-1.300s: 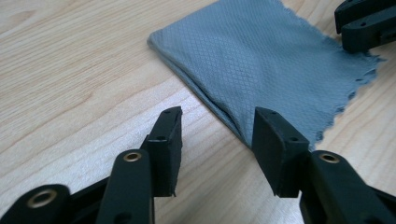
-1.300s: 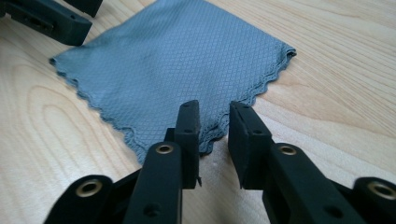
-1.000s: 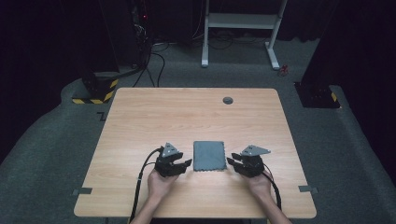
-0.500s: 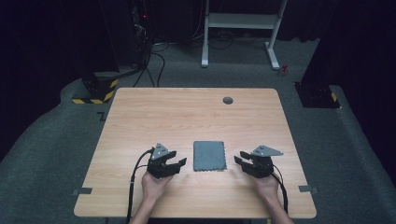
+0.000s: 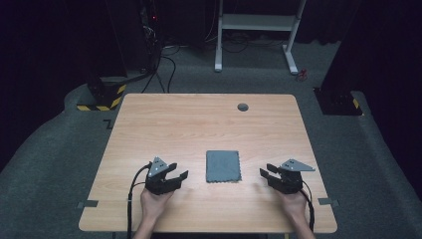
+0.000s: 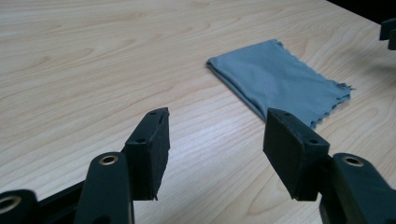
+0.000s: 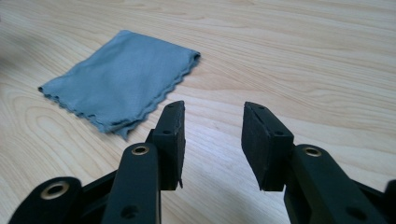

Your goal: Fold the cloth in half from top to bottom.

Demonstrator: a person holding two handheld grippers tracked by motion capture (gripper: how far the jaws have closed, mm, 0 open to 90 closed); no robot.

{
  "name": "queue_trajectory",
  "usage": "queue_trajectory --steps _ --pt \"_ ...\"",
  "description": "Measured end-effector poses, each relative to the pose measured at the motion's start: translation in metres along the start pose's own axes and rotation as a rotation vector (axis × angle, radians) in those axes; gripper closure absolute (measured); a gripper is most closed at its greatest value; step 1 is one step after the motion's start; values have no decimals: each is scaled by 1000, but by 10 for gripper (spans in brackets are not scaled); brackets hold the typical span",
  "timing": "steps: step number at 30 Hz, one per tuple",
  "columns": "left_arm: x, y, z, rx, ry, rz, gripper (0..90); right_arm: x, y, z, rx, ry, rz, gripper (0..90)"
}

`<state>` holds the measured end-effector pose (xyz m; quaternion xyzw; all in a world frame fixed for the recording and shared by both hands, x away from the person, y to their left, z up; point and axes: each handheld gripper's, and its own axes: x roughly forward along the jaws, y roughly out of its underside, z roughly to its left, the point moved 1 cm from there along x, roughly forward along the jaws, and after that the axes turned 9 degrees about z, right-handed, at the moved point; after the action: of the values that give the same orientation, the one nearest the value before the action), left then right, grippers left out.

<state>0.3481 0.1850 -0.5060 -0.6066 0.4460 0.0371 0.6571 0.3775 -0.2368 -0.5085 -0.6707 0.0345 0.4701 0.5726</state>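
Observation:
A folded grey cloth (image 5: 223, 166) (image 6: 280, 77) (image 7: 121, 79) lies flat on the wooden table (image 5: 199, 129), in its near half. My left gripper (image 5: 180, 177) (image 6: 217, 126) hovers low to the left of the cloth, clear of it. It is open, its jaws have just been opening, and only bare table shows between them. My right gripper (image 5: 265, 174) (image 7: 214, 116) stands to the right of the cloth, also apart from it. It too is open and has just been opening, with nothing between its pads. Its jaw tips also show at the top right of the left gripper view (image 6: 388, 32).
A small dark round grommet (image 5: 243, 107) sits near the table's far edge. Grey tape tabs (image 5: 87, 203) (image 5: 324, 201) mark the near corners. Beyond the table stand a white desk frame (image 5: 259, 30) and black equipment on the carpet.
Both grippers have drawn outward, away from the cloth's two sides, and their jaws stand wider. The cloth stays flat in place.

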Motion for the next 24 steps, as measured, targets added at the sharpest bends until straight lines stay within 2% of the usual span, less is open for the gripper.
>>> queue_trajectory --steps 7,12,24 --pt "-4 13 10 -19 -48 21 413 -1 12 -6 15 41 31 590" --pt "-4 18 15 -22 -97 51 412 -3 17 -10 25 63 44 582" --pt "2 26 19 -20 -152 96 409 -4 26 -18 29 124 93 566"
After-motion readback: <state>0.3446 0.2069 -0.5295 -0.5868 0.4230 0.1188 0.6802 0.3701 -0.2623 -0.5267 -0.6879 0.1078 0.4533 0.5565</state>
